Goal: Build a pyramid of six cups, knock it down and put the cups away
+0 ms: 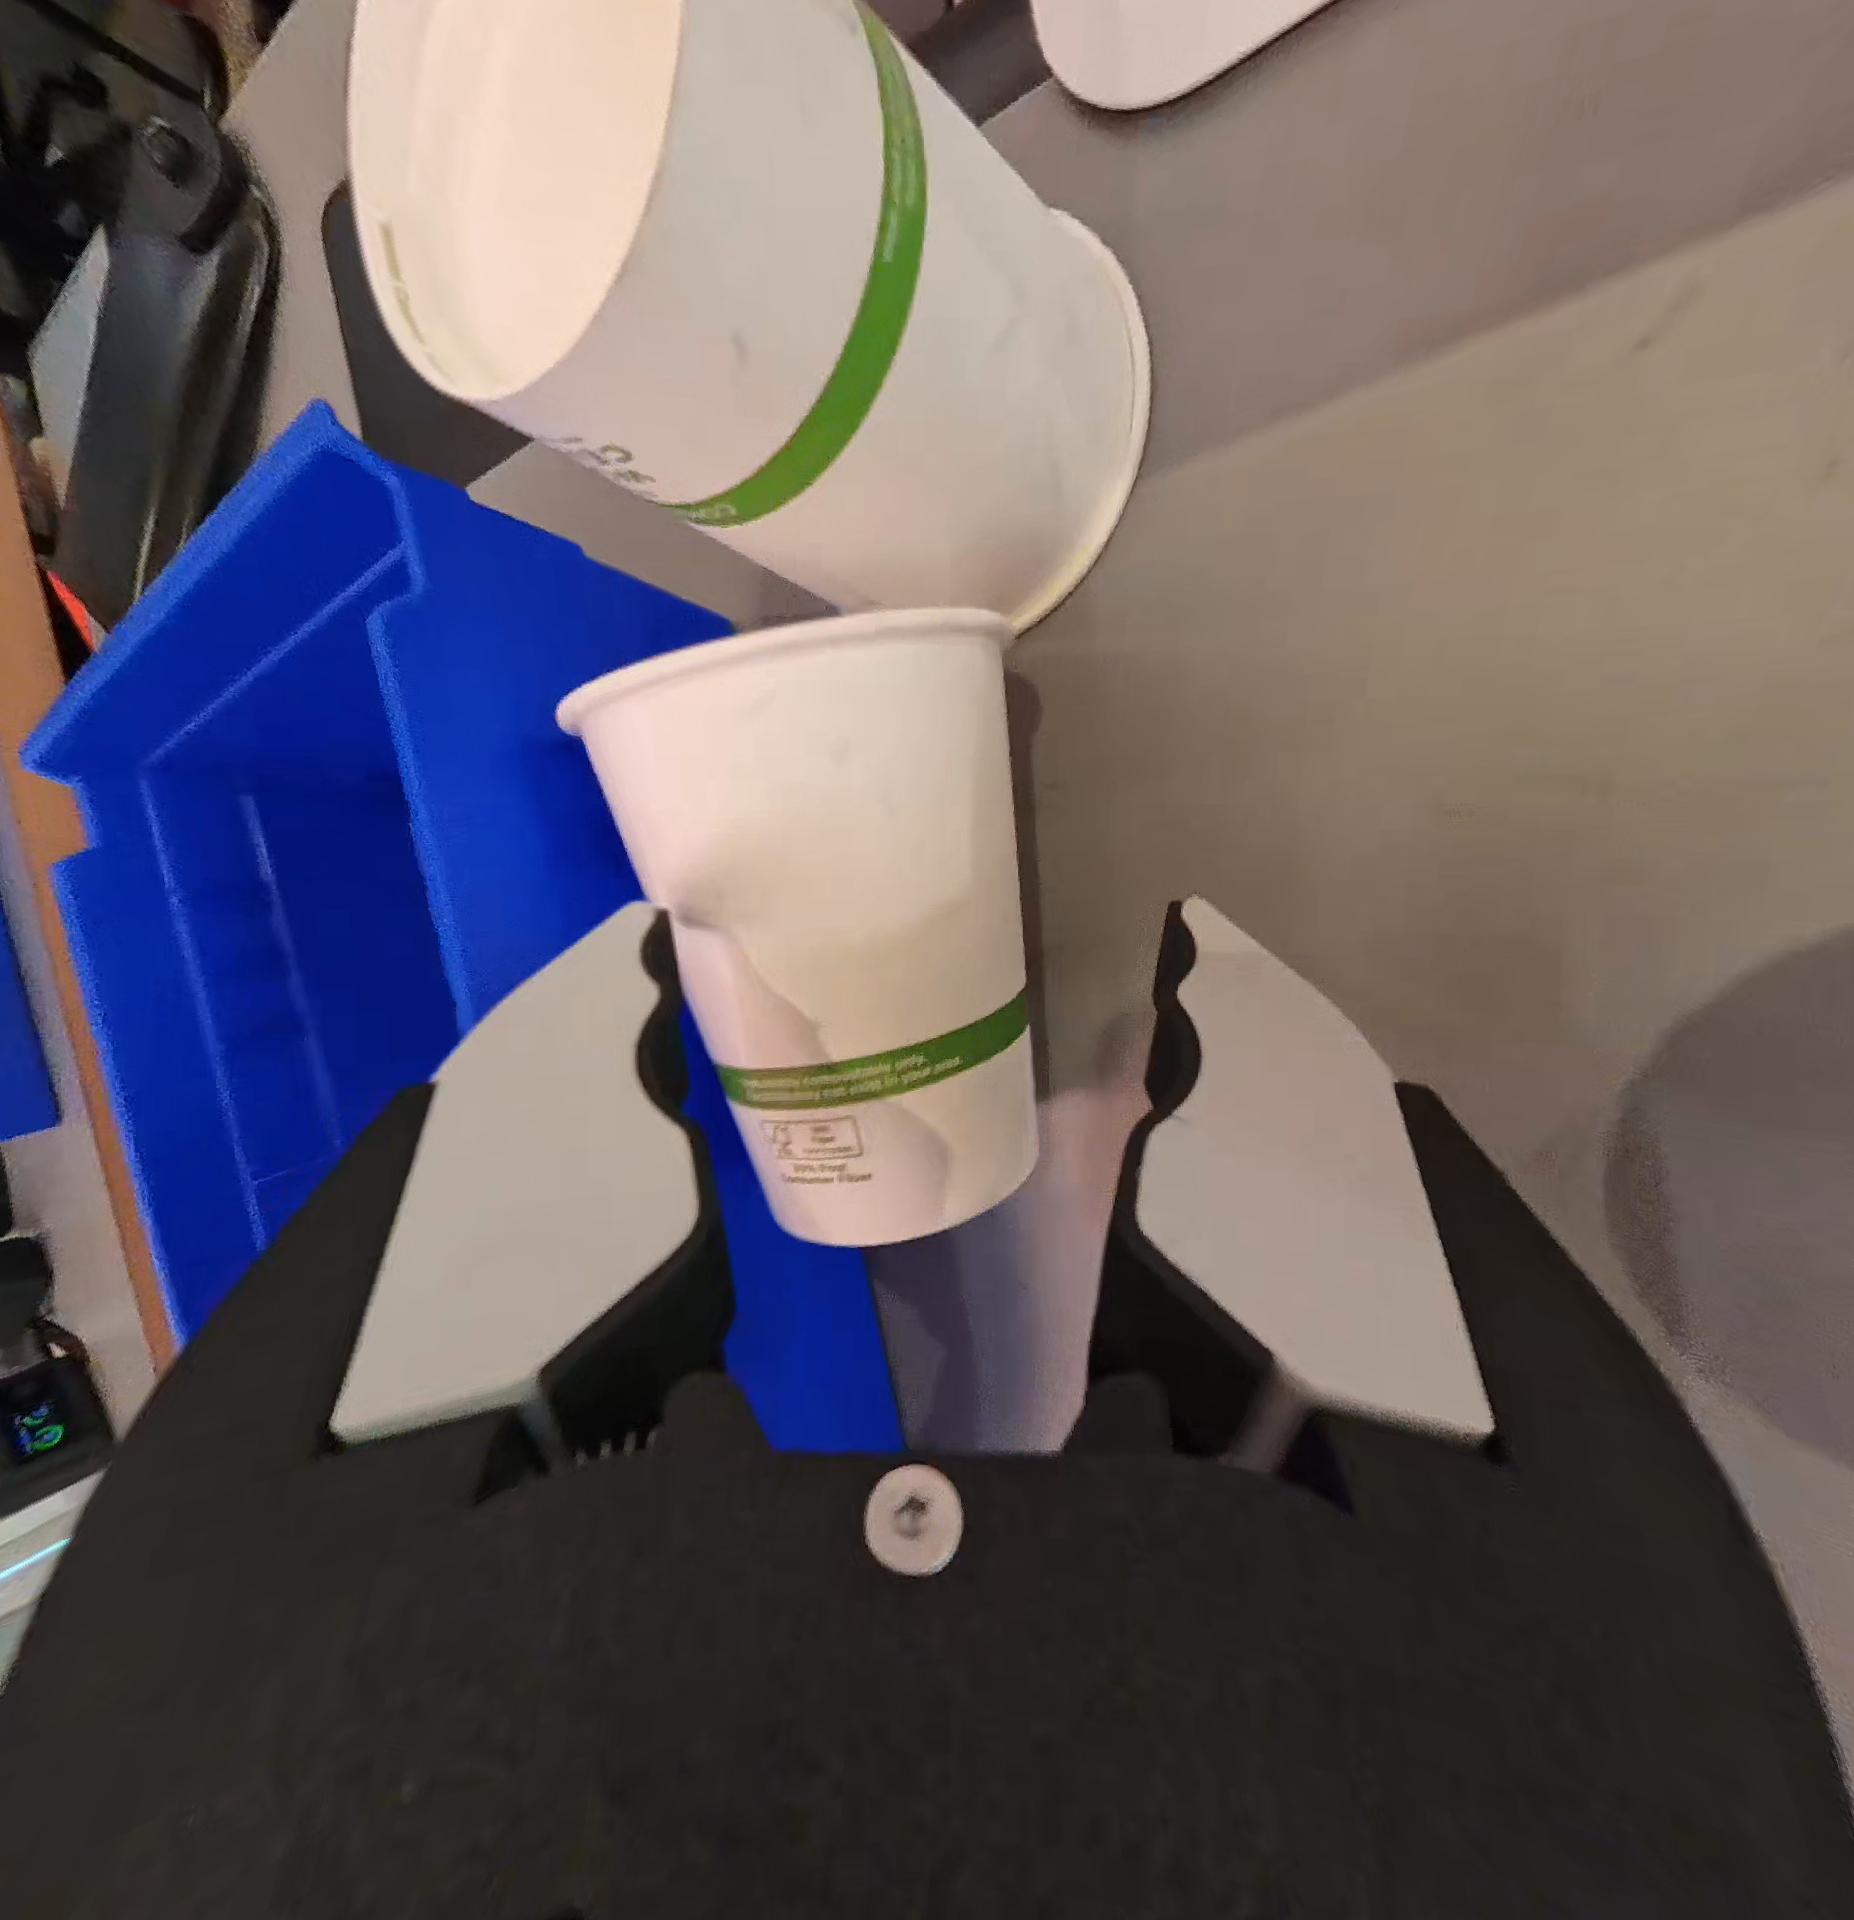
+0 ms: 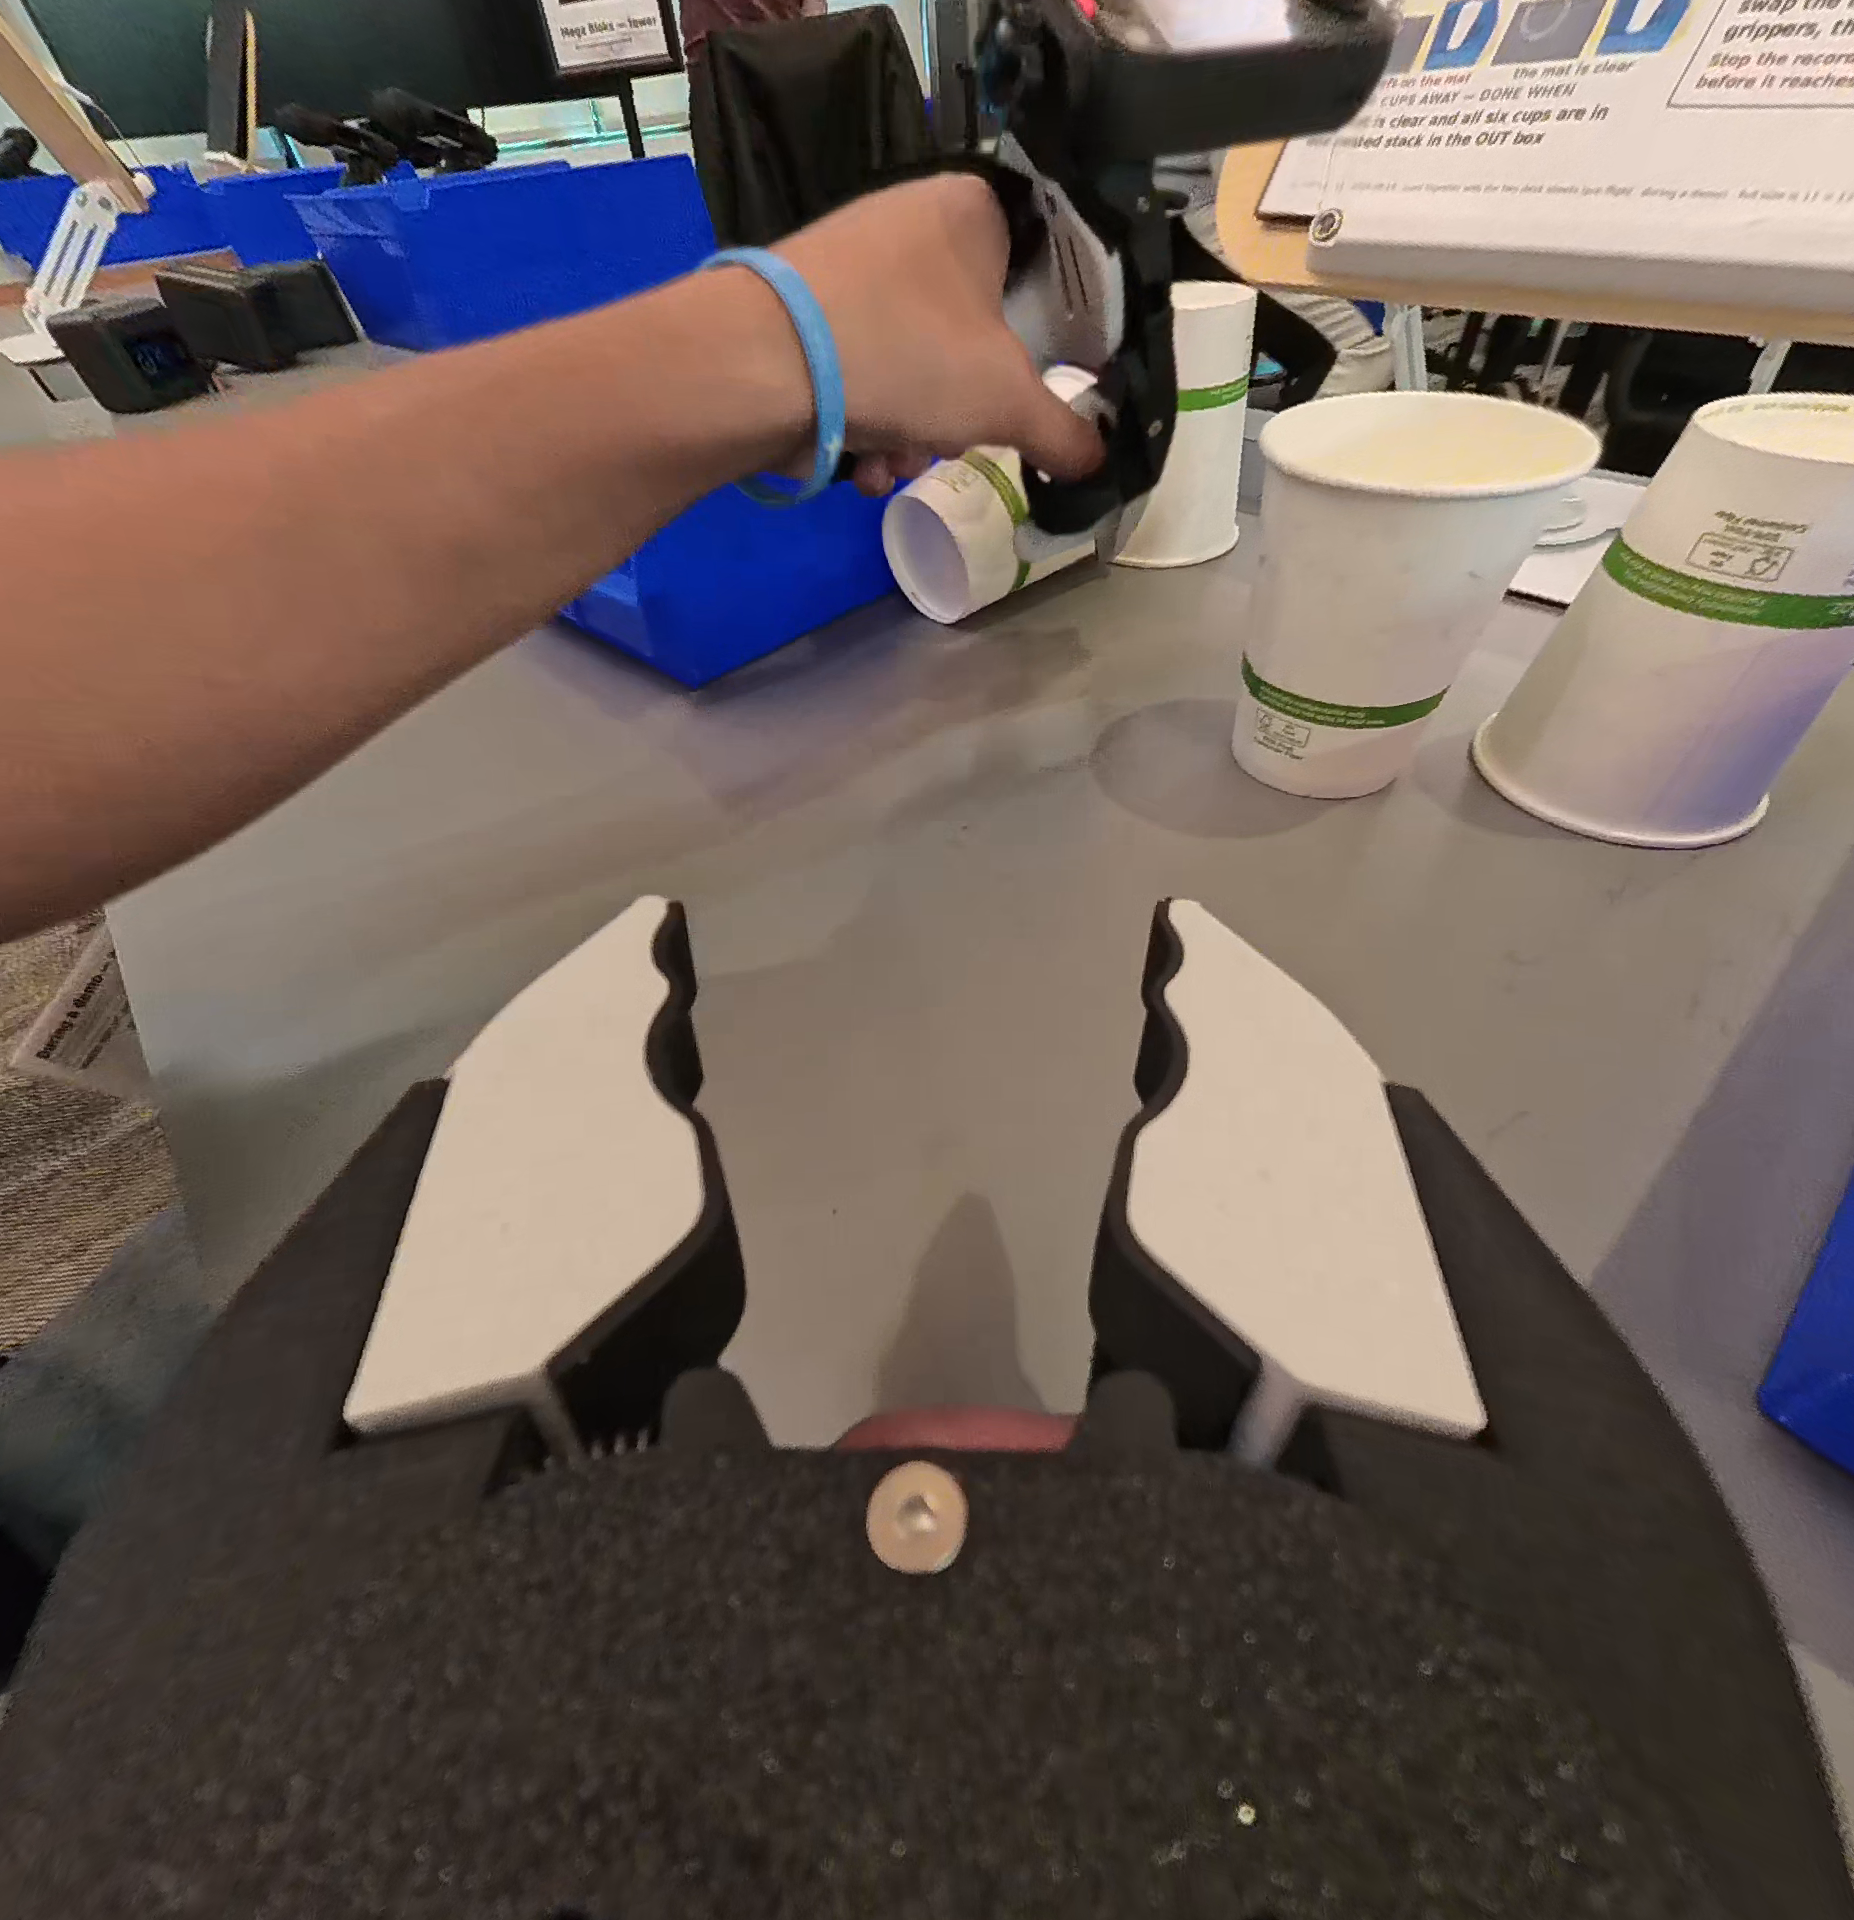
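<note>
The cups lie scattered rather than stacked, so I judge the pyramid is already down and the putting-away step is in hand, with the first cups only now being gathered.

Largest first: the grey table top (image 2: 902, 831) runs under both tools. The blue plastic bin (image 1: 310, 831) sits to the left of the left gripper's fingers, its open mouth facing them.

The white paper cup with a green band lying on its side (image 1: 819, 925) rests between the left gripper (image 1: 915, 1039)'s grey-padded fingers (image 1: 549, 1143), its base toward the tool and its rim away. The left pad looks to touch its wall; the right pad stands clear. The jaws are spread wide, gripping nothing.

Just beyond that cup's rim a second white paper cup (image 1: 757, 270) lies tipped, its rim near or touching the first; I cannot tell which.

The right gripper (image 2: 918, 1039) hovers over bare table with fingers wide apart and nothing between them. Ahead and to the right of its fingers stand an upright white paper cup (image 2: 1359, 582) and an upside-down one (image 2: 1692, 644), close together but apart.

Next move, as I judge it: close the left fingers gently on the lying cup, since thin paper dents, then nest it with another for the bin.
</note>
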{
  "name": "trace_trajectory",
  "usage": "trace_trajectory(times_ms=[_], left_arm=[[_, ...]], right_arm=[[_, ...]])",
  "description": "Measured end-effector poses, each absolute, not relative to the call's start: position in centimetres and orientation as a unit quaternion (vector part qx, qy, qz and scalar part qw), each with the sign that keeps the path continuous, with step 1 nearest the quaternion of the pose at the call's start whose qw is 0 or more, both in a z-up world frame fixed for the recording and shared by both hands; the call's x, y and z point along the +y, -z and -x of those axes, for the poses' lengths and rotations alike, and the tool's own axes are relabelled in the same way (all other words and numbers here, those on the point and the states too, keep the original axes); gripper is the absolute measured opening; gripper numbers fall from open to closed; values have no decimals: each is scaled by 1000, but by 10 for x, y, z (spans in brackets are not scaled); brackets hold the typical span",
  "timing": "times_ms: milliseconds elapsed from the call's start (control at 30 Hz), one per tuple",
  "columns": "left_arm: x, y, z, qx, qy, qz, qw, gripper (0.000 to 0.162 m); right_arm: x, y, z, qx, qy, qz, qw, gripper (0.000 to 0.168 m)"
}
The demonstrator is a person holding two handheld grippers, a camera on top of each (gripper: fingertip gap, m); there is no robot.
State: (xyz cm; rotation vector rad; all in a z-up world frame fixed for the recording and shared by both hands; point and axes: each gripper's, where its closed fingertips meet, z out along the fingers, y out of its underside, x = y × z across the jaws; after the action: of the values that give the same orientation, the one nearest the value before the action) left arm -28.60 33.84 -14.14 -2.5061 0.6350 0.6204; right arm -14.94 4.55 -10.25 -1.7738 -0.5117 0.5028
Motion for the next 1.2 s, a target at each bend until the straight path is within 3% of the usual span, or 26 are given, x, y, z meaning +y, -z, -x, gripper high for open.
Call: trace_trajectory(times_ms=[300, 433, 667, 967, 1200], left_arm=[[346, 156, 311, 194, -323, 901, 213, 90], [347, 162, 323, 184, -345, 895, 216, 83], [339, 154, 310, 191, -296, 898, 264, 81], [291, 74, 248, 255, 104, 882, 381, 81], [227, 11, 203, 327, 458, 711, 422, 81]], right_arm=[[46, 105, 144, -219, -216, 762, 569, 82], [46, 109, 144, -221, -219, 767, 561, 82], [47, 109, 145, -220, -221, 768, 559, 82], [61, 103, 131, -210, -252, 768, 550, 80], [91, 50, 128, -277, -304, 736, 538, 73]])
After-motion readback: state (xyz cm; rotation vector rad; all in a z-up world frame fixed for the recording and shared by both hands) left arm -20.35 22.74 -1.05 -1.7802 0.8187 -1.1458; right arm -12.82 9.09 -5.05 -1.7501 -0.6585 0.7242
